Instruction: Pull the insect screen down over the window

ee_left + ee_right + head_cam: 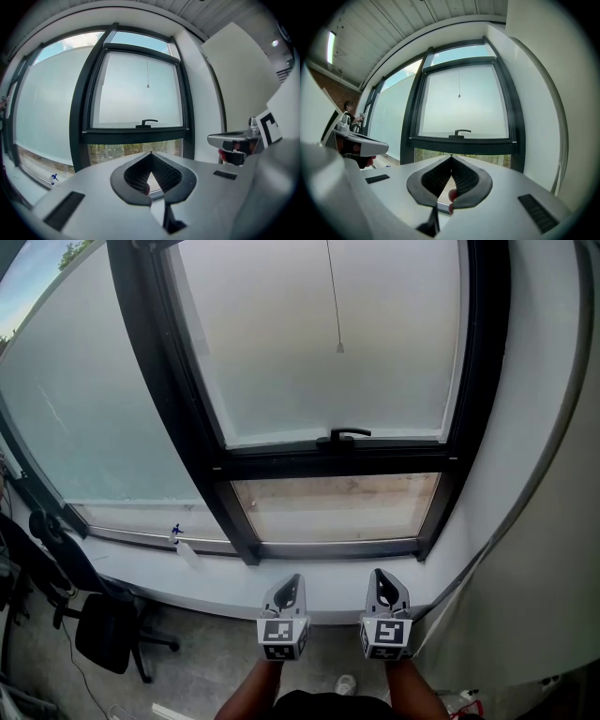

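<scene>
The window (328, 461), black-framed, fills the upper centre of the head view. Its large upper pane (281, 362) looks milky grey; whether the insect screen covers it cannot be told. A thin cord (333, 296) ending in a small bead (339, 348) hangs before it. A black handle (344, 435) sits at its lower edge, and the low pane (336, 506) beneath is clear.

A black chair (105, 638) stands on the grey floor (206, 664). Just above the chair runs a long white ledge (202, 589). A small blue thing (175, 532) sits higher up. A white wall (548, 456) is far to the chair's right.
</scene>
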`<state>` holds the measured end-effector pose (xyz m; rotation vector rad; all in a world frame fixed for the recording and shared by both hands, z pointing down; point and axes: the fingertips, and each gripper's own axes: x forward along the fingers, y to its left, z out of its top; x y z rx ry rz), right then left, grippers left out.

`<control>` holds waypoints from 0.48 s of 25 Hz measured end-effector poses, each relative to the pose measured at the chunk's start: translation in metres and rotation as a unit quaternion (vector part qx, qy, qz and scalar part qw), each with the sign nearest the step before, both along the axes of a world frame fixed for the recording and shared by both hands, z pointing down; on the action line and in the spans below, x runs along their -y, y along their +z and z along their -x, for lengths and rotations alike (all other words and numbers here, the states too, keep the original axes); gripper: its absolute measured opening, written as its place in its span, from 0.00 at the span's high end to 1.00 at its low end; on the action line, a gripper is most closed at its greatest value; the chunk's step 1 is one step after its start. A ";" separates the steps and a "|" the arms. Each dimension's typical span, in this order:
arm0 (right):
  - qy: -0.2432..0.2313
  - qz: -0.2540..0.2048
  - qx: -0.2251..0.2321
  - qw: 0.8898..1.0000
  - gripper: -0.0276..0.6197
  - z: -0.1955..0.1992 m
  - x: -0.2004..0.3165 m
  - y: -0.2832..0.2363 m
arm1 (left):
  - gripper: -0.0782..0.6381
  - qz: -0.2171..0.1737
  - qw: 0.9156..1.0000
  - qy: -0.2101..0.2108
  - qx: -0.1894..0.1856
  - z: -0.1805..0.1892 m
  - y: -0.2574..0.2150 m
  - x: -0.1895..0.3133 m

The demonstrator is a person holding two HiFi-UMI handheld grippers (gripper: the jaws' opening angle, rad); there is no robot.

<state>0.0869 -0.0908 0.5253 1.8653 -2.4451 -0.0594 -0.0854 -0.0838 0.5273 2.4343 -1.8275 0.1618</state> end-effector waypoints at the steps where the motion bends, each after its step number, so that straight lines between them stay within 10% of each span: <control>1: -0.003 -0.001 -0.001 1.000 0.95 -0.001 0.005 0.000 | 0.89 -0.001 1.000 -0.005 0.004 0.000 -0.001 0.005; 12: -0.020 0.003 0.004 1.000 0.95 0.002 0.054 0.005 | 0.89 0.005 1.000 -0.010 0.012 0.000 0.012 0.052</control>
